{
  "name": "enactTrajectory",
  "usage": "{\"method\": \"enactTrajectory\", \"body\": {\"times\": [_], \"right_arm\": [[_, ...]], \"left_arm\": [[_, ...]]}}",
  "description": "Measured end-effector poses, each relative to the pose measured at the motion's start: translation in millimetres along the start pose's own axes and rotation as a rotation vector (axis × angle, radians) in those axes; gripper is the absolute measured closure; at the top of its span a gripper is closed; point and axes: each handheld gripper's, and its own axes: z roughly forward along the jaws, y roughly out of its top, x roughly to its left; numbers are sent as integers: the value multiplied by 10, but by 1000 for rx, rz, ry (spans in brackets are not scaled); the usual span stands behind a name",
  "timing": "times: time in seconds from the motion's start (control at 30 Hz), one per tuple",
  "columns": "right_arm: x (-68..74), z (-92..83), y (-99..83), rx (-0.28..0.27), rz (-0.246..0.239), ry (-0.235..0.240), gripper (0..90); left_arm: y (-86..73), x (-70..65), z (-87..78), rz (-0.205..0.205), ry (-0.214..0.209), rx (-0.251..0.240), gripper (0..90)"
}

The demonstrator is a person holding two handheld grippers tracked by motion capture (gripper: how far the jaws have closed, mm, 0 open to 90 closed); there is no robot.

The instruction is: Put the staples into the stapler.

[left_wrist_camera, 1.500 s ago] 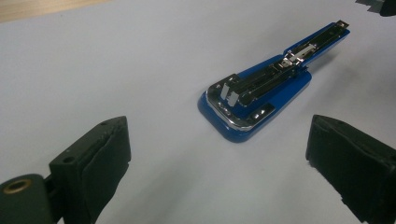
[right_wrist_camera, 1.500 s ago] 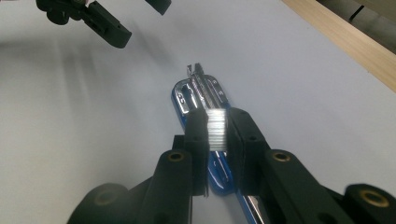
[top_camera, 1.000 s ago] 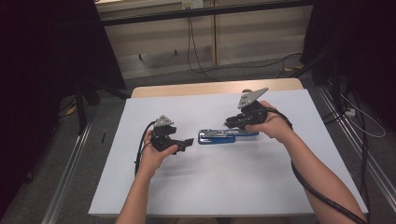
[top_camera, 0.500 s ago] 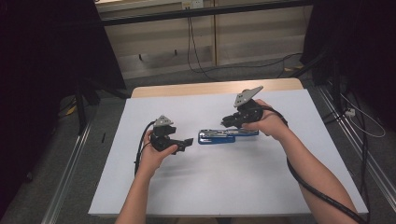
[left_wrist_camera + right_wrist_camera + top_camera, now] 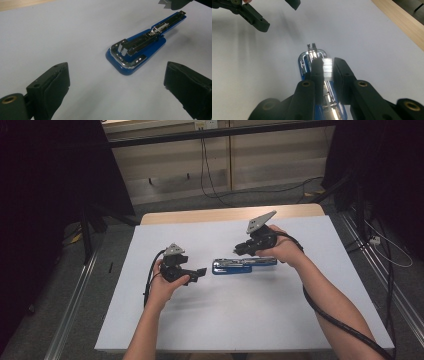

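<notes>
right gripper pinches a strip of staples over the open blue stapler on the white counter, left gripper w/ jaws spread nearby.

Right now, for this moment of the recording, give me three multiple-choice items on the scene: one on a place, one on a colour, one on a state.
1. Where does the stapler lie?
A. On the floor
B. On the white sheet, near its middle
C. On the bare wooden table edge

2. What colour is the stapler's base?
A. Red
B. Blue
C. Yellow

3. How do the fingers of the left gripper stand?
A. Wide apart, with nothing held
B. Shut on the stapler
C. Shut on a cable

Answers:
1 B: the high view shows it lying on the sheet, away from the edges.
2 B: the left gripper view shows a blue base under chrome parts.
3 A: its fingers stand far apart, short of the stapler.
</notes>
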Motion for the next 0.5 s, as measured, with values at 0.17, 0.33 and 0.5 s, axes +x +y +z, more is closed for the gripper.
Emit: {"method": "enactTrajectory", "body": {"times": [0.17,0.33,0.5], "right_arm": [[-4,56,6,5,-6,11,797],[-12,129,5,12,-15,25,797],[-26,174,21,10,-15,33,797]], "left_arm": [[-3,0,1,-4,-2,0,67],[-7,-1,1,-13,-3,-1,67],[-6,0,-4,-14,-10,-6,66]]}}
